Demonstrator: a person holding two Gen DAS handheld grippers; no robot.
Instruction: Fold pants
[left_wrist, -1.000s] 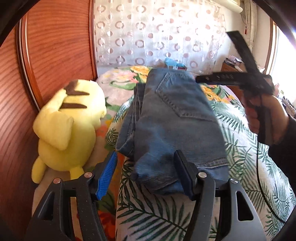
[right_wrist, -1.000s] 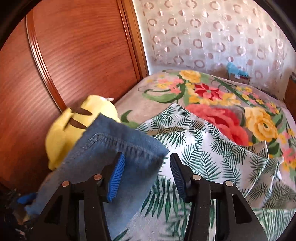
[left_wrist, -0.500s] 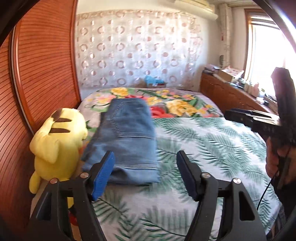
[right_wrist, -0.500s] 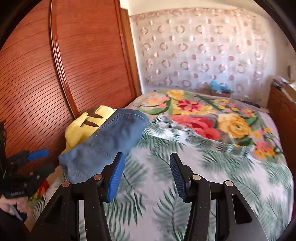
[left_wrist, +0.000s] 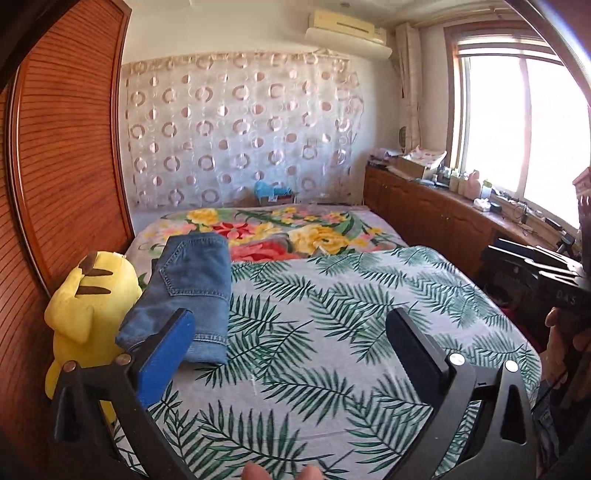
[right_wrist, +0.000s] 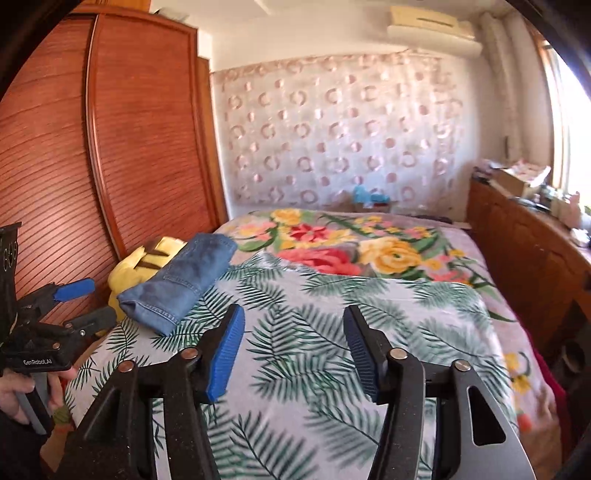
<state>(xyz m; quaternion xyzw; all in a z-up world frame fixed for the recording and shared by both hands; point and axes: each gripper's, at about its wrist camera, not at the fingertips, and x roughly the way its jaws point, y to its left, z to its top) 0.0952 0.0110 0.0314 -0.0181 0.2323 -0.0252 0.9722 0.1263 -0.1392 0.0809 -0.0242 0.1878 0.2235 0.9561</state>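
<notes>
Folded blue denim pants (left_wrist: 192, 291) rest beside the yellow plush toy (left_wrist: 86, 306); left claw (left_wrist: 291, 354) and right claw (right_wrist: 293, 350) both wide, empty, clear of the finished fold.

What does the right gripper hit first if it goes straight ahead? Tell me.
Probably the bed cover. The right gripper is open and points over the palm-leaf fabric, with the folded jeans well off to its left. Depth is unclear, so that is a best guess.

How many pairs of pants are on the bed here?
1: folded jeans lie at the bed's left edge, beside the yellow plush toy. More could be hidden out of frame.
</notes>
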